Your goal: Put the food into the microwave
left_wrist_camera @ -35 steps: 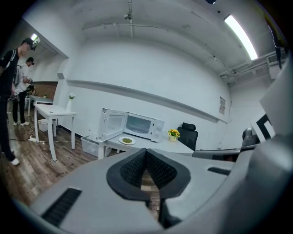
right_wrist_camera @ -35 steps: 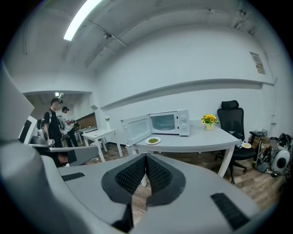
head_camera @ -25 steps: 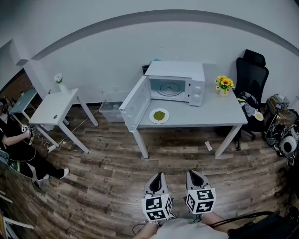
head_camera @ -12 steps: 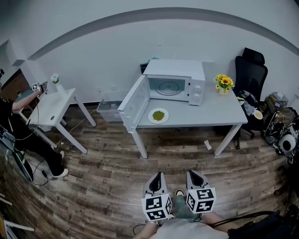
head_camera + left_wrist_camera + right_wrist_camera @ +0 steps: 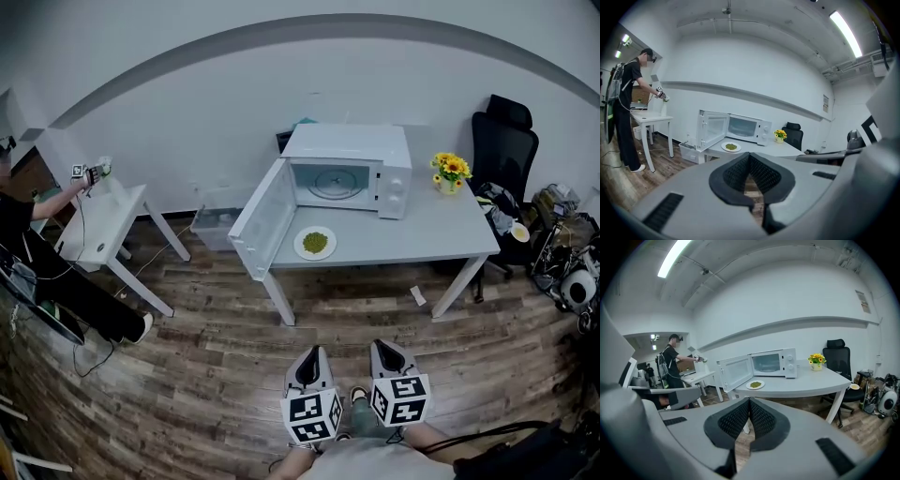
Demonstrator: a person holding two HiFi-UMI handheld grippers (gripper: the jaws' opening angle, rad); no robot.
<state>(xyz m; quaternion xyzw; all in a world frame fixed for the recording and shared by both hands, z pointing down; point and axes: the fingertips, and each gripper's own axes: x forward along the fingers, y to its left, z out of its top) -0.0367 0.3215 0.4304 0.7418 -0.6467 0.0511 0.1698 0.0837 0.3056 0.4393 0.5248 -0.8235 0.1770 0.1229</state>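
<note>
A white microwave (image 5: 349,172) stands on a grey table (image 5: 441,234) with its door (image 5: 256,229) swung wide open to the left. In front of it lies a white plate of green food (image 5: 316,243), also seen as the plate (image 5: 731,147) and the plate (image 5: 755,385) in the two gripper views. My left gripper (image 5: 310,360) and right gripper (image 5: 390,353) are held low, close to my body, well short of the table. Both have their jaws pressed together with nothing between them.
A pot of yellow flowers (image 5: 451,171) sits at the table's right back. A black office chair (image 5: 502,152) stands to the right. At the left a person (image 5: 37,272) works at a small white table (image 5: 101,222). A clear storage bin (image 5: 212,227) is under the wall.
The view has shifted slightly nearer the table. The person at the left has stood up and now reaches over the small white table. My grippers keep their pose.
</note>
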